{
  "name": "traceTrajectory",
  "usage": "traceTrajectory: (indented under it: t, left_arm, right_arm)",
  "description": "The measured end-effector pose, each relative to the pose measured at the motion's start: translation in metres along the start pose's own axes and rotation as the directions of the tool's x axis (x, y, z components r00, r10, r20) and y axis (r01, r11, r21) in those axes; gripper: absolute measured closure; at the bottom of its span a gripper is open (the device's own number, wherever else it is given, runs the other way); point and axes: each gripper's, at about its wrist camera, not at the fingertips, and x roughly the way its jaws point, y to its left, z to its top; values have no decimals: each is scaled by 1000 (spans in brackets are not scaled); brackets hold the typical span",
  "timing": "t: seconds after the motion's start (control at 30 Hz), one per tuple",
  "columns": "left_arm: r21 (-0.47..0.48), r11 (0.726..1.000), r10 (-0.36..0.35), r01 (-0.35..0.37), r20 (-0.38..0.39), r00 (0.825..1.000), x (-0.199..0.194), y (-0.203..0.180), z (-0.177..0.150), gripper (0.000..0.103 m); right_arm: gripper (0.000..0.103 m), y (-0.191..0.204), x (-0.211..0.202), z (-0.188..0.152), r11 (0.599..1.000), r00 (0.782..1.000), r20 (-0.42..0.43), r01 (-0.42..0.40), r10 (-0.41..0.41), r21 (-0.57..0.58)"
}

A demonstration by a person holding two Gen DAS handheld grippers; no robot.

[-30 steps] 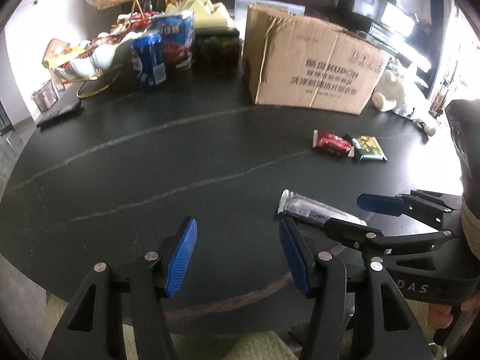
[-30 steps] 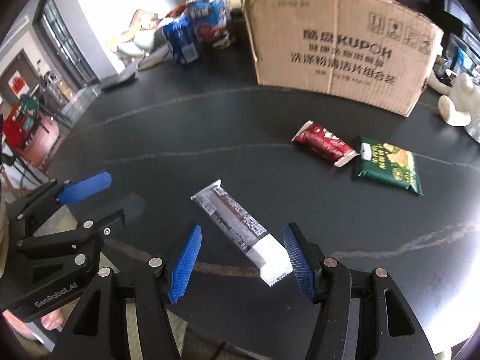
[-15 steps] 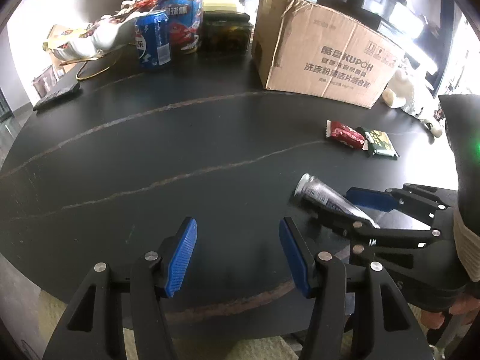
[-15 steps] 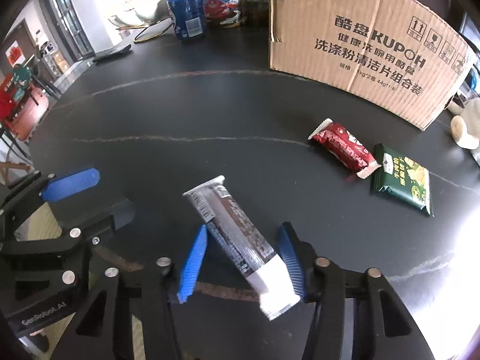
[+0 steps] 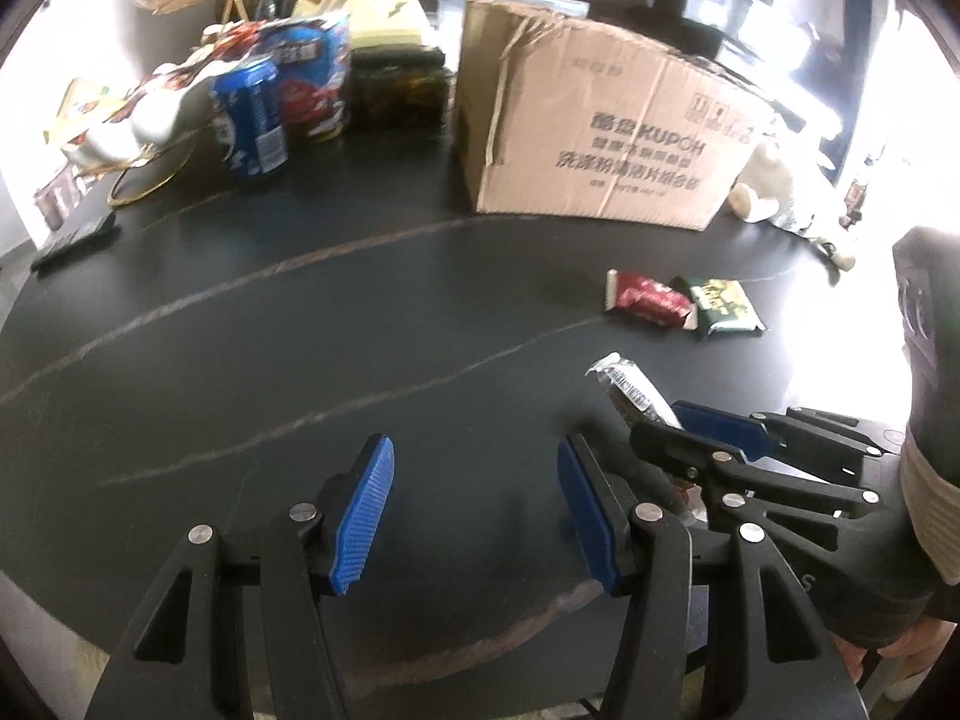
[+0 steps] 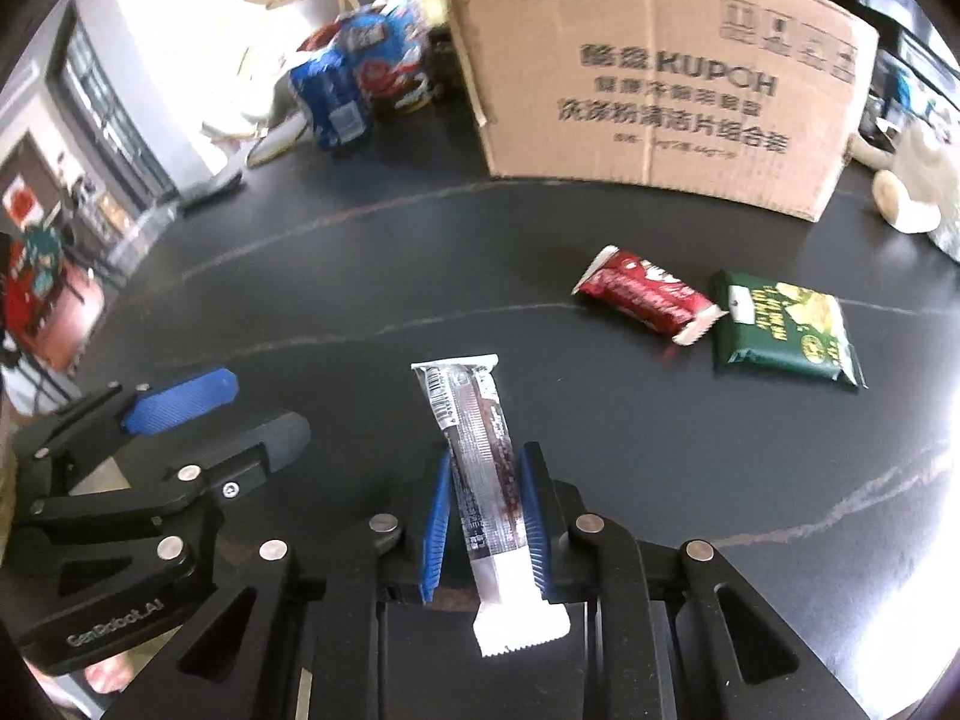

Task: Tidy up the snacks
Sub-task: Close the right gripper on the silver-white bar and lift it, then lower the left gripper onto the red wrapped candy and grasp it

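Note:
My right gripper [image 6: 485, 516] is shut on a long brown-and-white snack bar [image 6: 474, 438] and holds it off the black table [image 6: 360, 300]; the bar also shows in the left wrist view [image 5: 630, 390], sticking out of the right gripper [image 5: 690, 438]. My left gripper [image 5: 474, 510] is open and empty over the table's near edge, to the left of the right one; it also shows in the right wrist view [image 6: 210, 414]. A red snack pack [image 6: 648, 294] and a green snack pack [image 6: 780, 324] lie side by side on the table in front of a cardboard box [image 6: 660, 72].
A blue can [image 5: 249, 114], snack bags [image 5: 312, 84] and a white shell-shaped dish on a gold stand [image 5: 144, 120] crowd the far left. A white figurine [image 6: 912, 192] sits right of the box. A dark flat device [image 5: 72, 240] lies at the left edge.
My right gripper closed on the snack bar and lifted it off the table, turning it more upright. My left gripper stayed open, and both views shifted a little.

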Motion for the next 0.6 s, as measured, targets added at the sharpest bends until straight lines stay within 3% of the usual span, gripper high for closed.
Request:
traceTrajectory:
  t: [0.3,0.6]
  left_arm:
    - [113,992,-51,50,6,999,12,-30,21,47]
    - [201,974,-103,105,-22,994,34,-64,42,47]
  right_arm:
    - [80,-31,-31,5,992,990,117,68,-81,109]
    - [80,-65,-46,5,972,970,179,127,-163,196]
